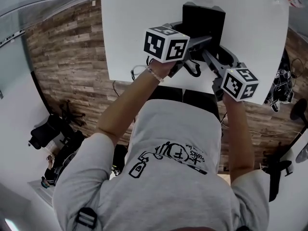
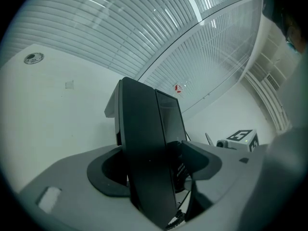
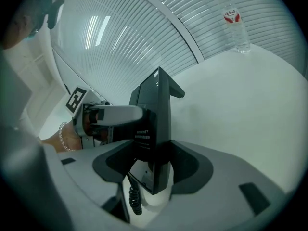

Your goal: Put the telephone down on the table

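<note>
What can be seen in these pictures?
telephone: one, black, held between both grippers over the table
coiled cord: one, black, hanging below the telephone
table: one, white, under the telephone
bottle: one, clear with red label, standing on the table
floor: brown wood planks, around the table
shirt: one, grey with black print, on the person
bracelet: one, pale beads, left wrist
left gripper: one, grey, shut on the telephone
right gripper: one, grey, shut on the telephone

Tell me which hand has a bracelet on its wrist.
The left hand: a beaded bracelet circles its wrist, while the wrist of the right hand is bare.
</note>
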{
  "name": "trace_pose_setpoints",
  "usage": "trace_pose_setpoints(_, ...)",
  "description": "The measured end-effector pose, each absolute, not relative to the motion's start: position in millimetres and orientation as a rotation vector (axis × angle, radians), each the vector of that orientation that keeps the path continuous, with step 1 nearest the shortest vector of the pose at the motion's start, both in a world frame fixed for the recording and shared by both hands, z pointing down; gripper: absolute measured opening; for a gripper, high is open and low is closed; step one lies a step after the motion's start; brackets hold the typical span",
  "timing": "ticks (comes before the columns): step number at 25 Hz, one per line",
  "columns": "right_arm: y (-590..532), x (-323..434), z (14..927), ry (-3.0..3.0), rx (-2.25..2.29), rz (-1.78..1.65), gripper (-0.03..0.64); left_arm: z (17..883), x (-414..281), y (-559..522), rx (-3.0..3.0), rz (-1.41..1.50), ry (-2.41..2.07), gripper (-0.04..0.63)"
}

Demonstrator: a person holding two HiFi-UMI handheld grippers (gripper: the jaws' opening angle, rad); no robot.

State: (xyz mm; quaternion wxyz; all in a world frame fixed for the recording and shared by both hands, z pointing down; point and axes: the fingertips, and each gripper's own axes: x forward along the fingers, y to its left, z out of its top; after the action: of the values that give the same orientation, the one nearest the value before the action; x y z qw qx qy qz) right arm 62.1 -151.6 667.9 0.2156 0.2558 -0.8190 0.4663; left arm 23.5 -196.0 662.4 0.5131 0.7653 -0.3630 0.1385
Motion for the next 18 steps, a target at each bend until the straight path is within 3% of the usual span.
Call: trace_pose_setpoints(18,-146.5,66.9,686.2,-2.252,0.697,1.308,0.213,676.3,31.3,-191.5,1.868,0.378,-0.881,0.331)
